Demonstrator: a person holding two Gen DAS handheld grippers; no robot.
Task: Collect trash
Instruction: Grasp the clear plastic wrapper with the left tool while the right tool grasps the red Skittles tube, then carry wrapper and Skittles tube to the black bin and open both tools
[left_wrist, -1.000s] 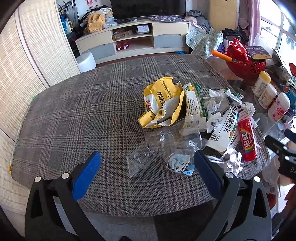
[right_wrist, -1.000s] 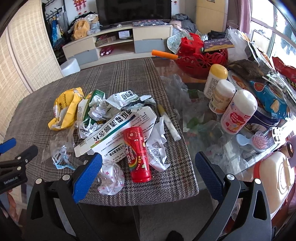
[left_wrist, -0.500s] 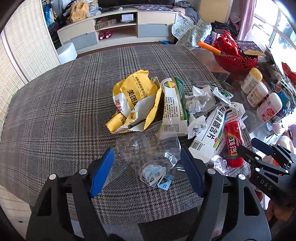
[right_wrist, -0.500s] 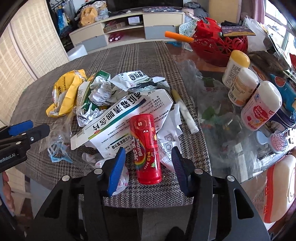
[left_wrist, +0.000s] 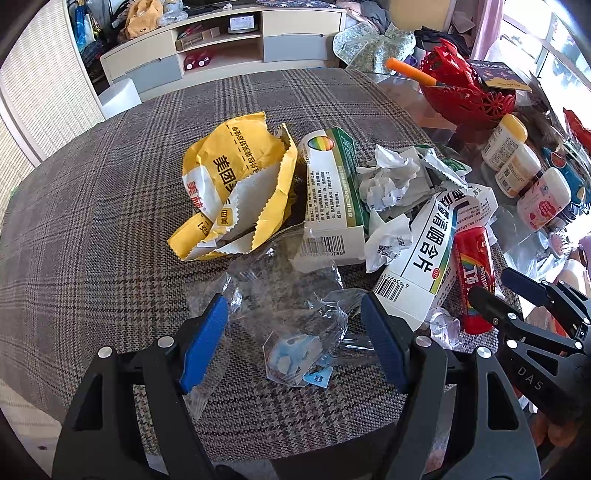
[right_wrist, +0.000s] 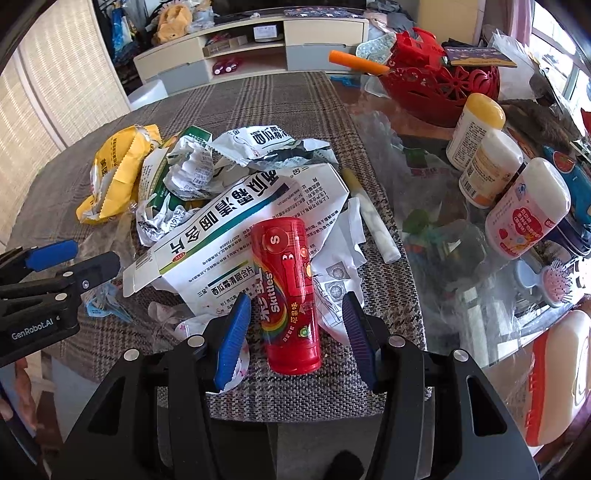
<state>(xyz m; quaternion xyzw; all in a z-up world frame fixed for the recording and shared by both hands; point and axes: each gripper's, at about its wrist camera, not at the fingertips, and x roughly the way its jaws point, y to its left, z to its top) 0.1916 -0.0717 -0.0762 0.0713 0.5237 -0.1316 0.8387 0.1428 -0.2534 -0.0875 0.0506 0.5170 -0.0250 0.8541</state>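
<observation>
- Plaid cloth covers the table (left_wrist: 92, 229), with a heap of trash at its near right part.
- At the heap's left lies a torn yellow paper bag (left_wrist: 236, 184), with a green-and-white box (left_wrist: 332, 199) beside it.
- Left tongs (left_wrist: 293, 347) have just been narrowing; their blue pads stand apart on either side of a crumpled clear plastic wrapper (left_wrist: 295, 317), gripping nothing.
- Right tongs (right_wrist: 295, 336), also just narrowed, straddle a red Skittles tube (right_wrist: 288, 291) lying on a flattened white carton (right_wrist: 229, 229), pads clear of it.
- White bottles (right_wrist: 491, 170) stand on glass farther right.
</observation>
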